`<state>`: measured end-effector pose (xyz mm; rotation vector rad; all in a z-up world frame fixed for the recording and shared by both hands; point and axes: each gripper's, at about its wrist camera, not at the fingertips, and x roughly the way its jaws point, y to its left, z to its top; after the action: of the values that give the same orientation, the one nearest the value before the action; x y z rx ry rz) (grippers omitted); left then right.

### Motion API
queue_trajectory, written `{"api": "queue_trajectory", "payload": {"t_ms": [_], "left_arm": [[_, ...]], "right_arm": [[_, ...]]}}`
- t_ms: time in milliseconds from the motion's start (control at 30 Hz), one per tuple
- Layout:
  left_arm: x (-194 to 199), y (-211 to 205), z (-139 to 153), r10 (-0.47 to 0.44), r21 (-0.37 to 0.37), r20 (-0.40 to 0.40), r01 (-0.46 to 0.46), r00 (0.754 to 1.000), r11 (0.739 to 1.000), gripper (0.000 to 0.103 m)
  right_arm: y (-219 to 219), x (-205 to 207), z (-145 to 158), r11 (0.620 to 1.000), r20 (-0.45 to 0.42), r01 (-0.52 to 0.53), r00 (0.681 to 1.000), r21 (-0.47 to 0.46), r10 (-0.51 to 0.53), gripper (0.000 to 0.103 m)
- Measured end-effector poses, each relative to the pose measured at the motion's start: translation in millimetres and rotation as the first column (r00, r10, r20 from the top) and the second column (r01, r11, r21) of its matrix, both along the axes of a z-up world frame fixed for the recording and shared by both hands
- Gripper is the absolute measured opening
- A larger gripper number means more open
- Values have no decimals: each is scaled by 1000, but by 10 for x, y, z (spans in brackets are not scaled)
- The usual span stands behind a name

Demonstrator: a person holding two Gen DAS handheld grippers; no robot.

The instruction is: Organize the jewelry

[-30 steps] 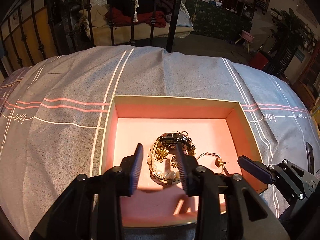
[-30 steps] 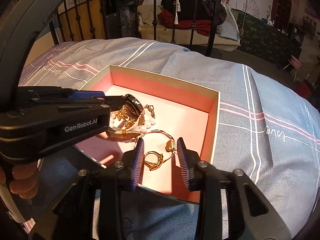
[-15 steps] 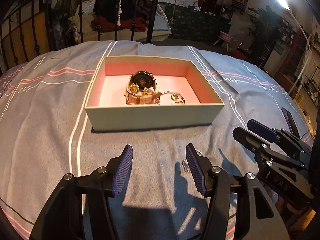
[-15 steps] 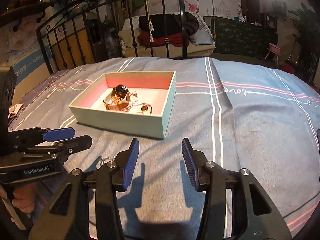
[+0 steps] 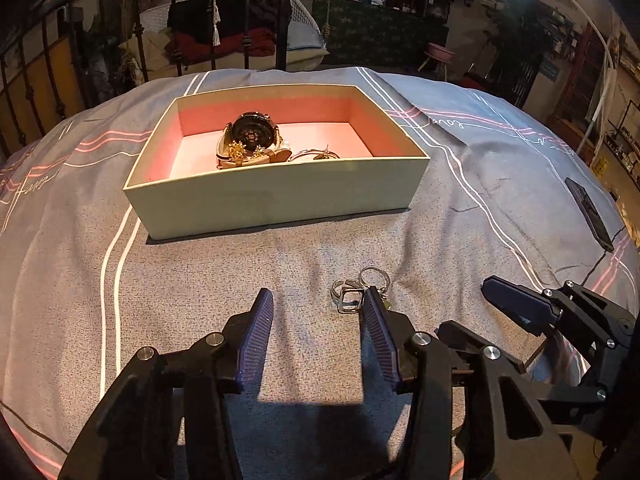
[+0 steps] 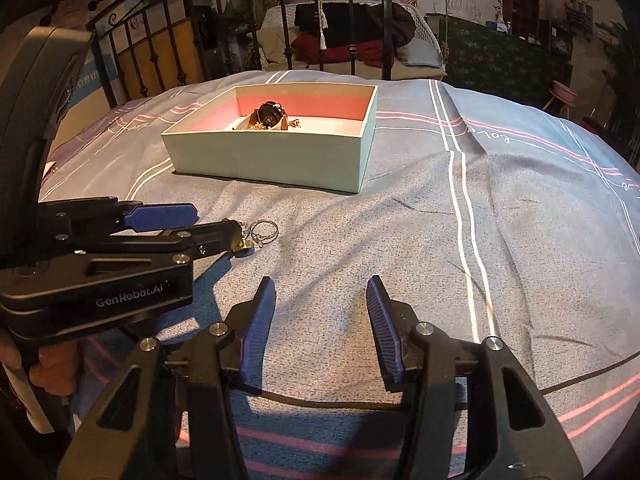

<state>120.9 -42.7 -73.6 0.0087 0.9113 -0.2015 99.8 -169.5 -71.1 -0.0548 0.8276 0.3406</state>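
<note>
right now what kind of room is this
Most likely a bedroom: the box sits on a bed's striped quilt, an iron bed rail stands behind it, and clothes lie piled beyond.

— What can't you make out from your left wrist view?

— The silver rings on the bedspread: the right finger of your left gripper covers their near edge, so you can't tell how many pieces lie there.

— And from the right wrist view?

— Your left gripper hides all but one wire loop. The box wall conceals most of the watch and gold pieces, too small to sort.
</note>
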Motion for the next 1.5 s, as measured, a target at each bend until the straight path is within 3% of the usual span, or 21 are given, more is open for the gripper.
{"api": "queue_trajectory", "payload": {"t_ms": [233, 367, 633, 767, 900, 967, 1200, 1500], "left_arm": [[16, 417, -10, 119, -23, -9, -119, 993, 993, 45], [11, 487, 0, 122, -39, -5, -122, 993, 992, 44], [-30, 476, -20, 110, -32, 4, -110, 994, 993, 44], [-44, 453, -23, 109, -16, 8, -109, 994, 994, 37], [-56, 440, -12, 104, -5, 14, -104, 994, 995, 13], [-58, 429, -6, 103, 4, 17, -103, 995, 995, 9], [-45, 377, 79, 82, 17, 42, -83, 996, 996, 8], [238, 358, 329, 71, 1, 82, -71, 994, 997, 8]], "right_arm": [[208, 51, 5, 997, -14, -61, 998, -37, 61, 52], [389, 171, -8, 993, -48, -115, 992, -39, 113, 50], [547, 269, -26, 983, -57, -174, 983, -50, 172, 11], [504, 240, -3, 986, -42, -164, 986, -27, 163, 5], [453, 188, 51, 988, -16, -155, 988, -1, 155, 5], [443, 165, 83, 988, -2, -155, 988, 4, 155, 5], [413, 175, 205, 988, 39, -150, 988, 22, 149, 5], [431, 486, 476, 990, 105, -142, 985, 18, 139, 5]]}}
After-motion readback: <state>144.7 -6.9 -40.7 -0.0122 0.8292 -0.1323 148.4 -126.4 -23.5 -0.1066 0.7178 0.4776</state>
